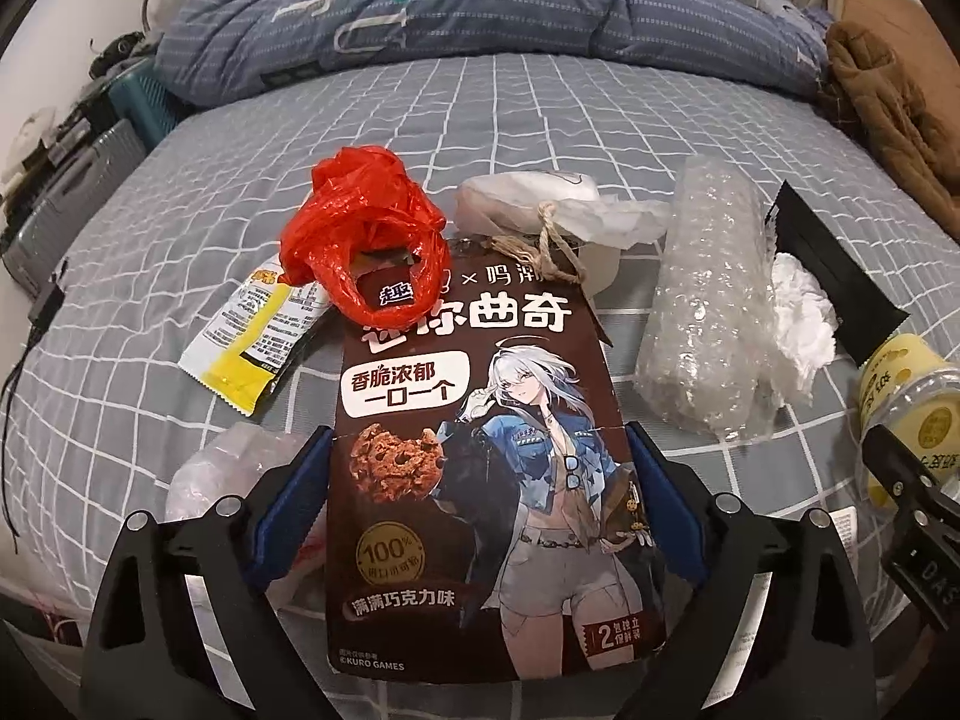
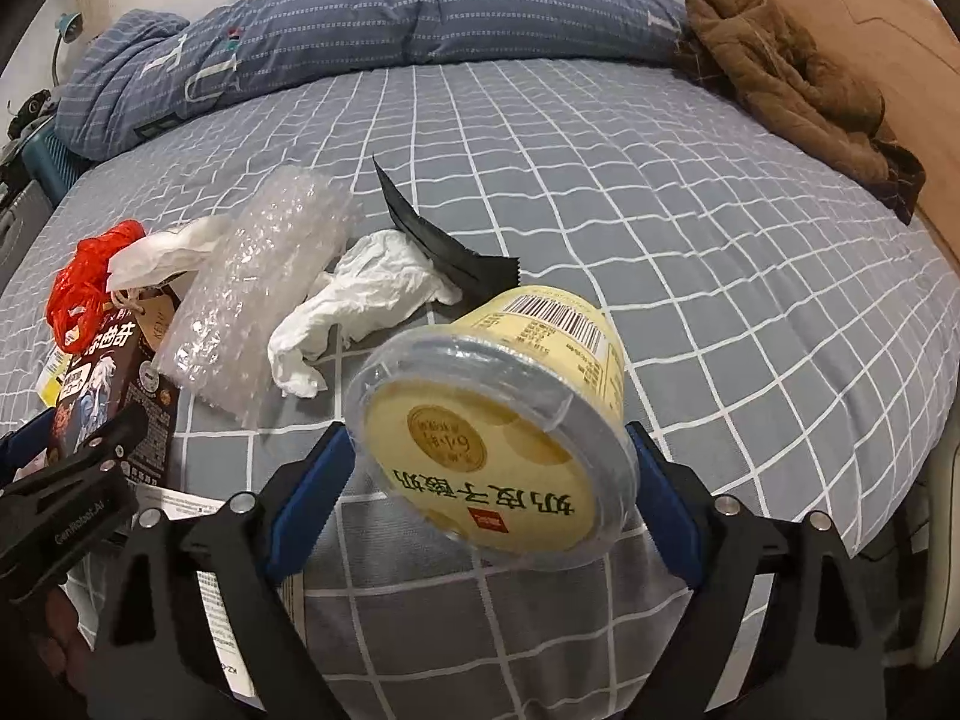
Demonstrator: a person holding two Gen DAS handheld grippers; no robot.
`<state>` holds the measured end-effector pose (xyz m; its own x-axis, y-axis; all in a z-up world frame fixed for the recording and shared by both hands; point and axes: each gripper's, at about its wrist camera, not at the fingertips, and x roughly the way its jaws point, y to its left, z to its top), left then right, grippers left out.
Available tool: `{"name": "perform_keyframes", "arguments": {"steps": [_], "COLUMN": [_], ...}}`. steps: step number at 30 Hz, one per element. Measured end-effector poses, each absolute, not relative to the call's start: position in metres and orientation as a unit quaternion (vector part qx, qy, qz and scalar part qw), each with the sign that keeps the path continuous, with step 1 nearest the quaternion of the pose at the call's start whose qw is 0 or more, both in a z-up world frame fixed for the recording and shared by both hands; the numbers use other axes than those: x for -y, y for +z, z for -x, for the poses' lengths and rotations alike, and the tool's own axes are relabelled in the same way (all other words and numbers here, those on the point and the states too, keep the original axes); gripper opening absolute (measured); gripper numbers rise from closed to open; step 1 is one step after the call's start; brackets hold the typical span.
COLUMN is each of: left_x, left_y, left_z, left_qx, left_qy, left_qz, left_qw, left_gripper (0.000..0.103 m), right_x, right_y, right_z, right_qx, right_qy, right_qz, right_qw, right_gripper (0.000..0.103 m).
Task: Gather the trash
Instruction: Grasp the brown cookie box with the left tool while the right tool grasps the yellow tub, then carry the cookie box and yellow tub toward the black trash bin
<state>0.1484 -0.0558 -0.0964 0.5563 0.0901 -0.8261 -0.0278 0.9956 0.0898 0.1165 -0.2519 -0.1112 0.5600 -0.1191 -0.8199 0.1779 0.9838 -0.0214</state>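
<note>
My left gripper (image 1: 480, 450) is shut on a brown cookie box (image 1: 480, 480) with an anime figure, its blue fingers (image 1: 288, 504) pressing both sides. The box also shows in the right wrist view (image 2: 114, 396). My right gripper (image 2: 489, 450) is shut on a yellow yogurt cup (image 2: 498, 414), tilted with its clear lid toward the camera; the cup also shows at the right edge of the left wrist view (image 1: 906, 414). On the bed lie a red plastic bag (image 1: 366, 240), a yellow-white wrapper (image 1: 258, 336), bubble wrap (image 1: 702, 300), crumpled white tissue (image 2: 360, 300) and a black wrapper (image 2: 444, 246).
All lies on a grey checked bedsheet (image 2: 660, 240). A blue quilt (image 1: 480, 18) is bunched at the far side, a brown jacket (image 2: 780, 78) at the far right. A white paper package with twine (image 1: 540, 222) sits behind the box. A clear plastic bag (image 1: 228, 474) lies beside my left finger.
</note>
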Motion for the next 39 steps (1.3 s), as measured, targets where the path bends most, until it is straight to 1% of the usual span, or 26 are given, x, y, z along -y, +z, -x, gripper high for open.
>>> {"name": "perform_keyframes", "arguments": {"steps": [18,26,39], "left_x": [0.054,0.04,0.033], "left_y": [-0.05,-0.033,-0.023], "left_z": [-0.116,-0.096,-0.055], "left_qx": [-0.438,-0.427,-0.413], "left_qy": [0.001,0.0,-0.003], "left_qz": [-0.013,-0.004,0.013], "left_qw": [0.899,0.904,0.911], "left_gripper": [0.09,0.09,0.09], "right_x": [0.246,0.237,0.218], "right_y": [-0.073,-0.058,-0.035], "right_z": [-0.092,-0.074,-0.035], "right_qx": [-0.418,-0.397,-0.361], "right_qy": [-0.065,-0.049,-0.019], "right_qz": [-0.012,0.003,0.017], "right_qw": [0.906,0.916,0.932], "right_gripper": [0.085,0.085,0.085]}}
